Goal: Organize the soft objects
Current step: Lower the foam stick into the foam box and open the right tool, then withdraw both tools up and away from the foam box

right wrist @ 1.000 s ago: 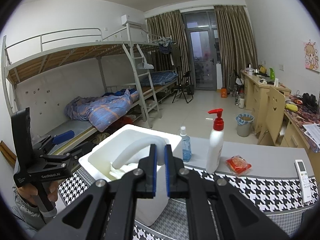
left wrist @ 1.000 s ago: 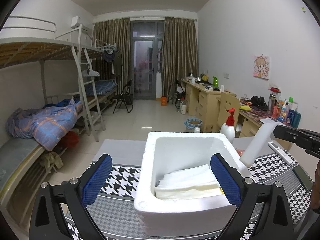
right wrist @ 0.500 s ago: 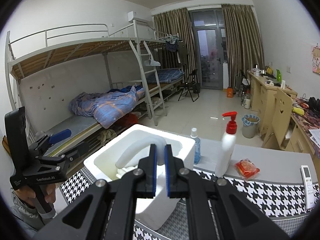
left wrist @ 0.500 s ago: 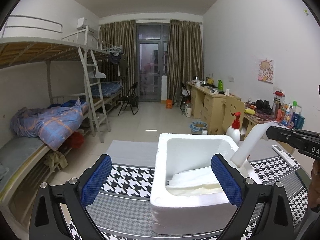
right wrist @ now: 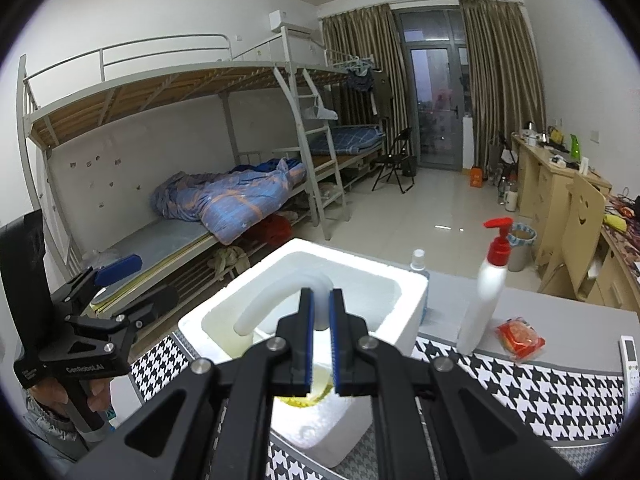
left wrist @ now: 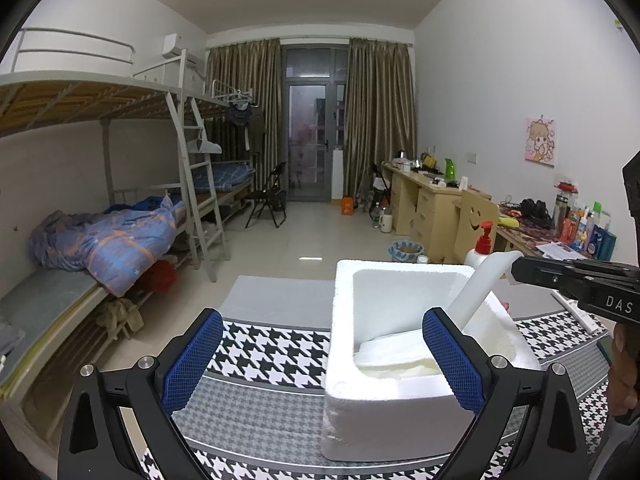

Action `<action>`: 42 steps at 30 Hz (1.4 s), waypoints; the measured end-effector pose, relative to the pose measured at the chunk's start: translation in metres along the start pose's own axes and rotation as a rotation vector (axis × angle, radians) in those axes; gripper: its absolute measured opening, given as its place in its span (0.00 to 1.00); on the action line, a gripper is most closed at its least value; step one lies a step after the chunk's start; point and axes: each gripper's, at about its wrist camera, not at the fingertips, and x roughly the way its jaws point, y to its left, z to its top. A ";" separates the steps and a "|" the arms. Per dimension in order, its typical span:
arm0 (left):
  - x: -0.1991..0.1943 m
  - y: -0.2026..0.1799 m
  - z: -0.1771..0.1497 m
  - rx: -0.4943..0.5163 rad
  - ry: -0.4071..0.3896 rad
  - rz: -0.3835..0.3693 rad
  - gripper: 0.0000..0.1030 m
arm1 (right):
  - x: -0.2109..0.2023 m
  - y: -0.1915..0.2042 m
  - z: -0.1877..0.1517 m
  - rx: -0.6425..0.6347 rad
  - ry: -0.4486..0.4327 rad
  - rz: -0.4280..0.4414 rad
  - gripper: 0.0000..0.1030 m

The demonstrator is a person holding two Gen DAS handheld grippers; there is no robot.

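Right wrist view: the right hand-held gripper is closed to a narrow gap on a white foam sheet, which arches from the blue pads down into the white foam box. Left wrist view: the same sheet slopes from the right hand-held gripper into the box, onto the folded white sheets stacked inside. The left hand-held gripper is wide open, holding nothing, near the box's front-left corner. The box stands on the houndstooth-covered surface. A red-pump bottle stands beside the box
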 end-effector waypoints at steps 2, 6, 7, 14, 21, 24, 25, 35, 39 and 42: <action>0.000 0.004 -0.001 -0.007 0.002 0.008 0.97 | 0.002 0.004 0.001 -0.005 0.002 0.006 0.09; -0.002 0.012 -0.003 -0.016 0.006 0.022 0.97 | 0.009 0.008 0.002 -0.009 0.014 0.015 0.09; -0.002 0.013 -0.003 -0.017 0.006 0.024 0.97 | 0.010 0.008 0.003 -0.008 0.017 0.017 0.09; -0.004 0.019 -0.005 -0.020 0.007 0.033 0.97 | 0.022 0.014 0.005 -0.001 0.040 0.025 0.09; -0.006 0.023 -0.007 -0.033 0.008 0.043 0.97 | 0.033 0.014 0.001 0.015 0.077 0.025 0.27; -0.006 0.025 -0.008 -0.038 0.008 0.046 0.97 | 0.031 0.015 0.000 0.015 0.063 0.030 0.56; -0.007 0.025 -0.009 -0.037 0.008 0.047 0.97 | 0.029 0.015 0.000 0.013 0.054 0.026 0.63; -0.009 0.025 -0.009 -0.035 0.008 0.047 0.97 | 0.022 0.018 0.000 -0.002 0.041 0.022 0.67; -0.012 0.022 -0.009 -0.031 0.004 0.044 0.97 | 0.015 0.015 -0.001 0.002 0.030 0.011 0.67; -0.014 0.017 -0.009 -0.027 0.002 0.037 0.97 | 0.007 0.012 -0.003 -0.005 0.014 -0.009 0.73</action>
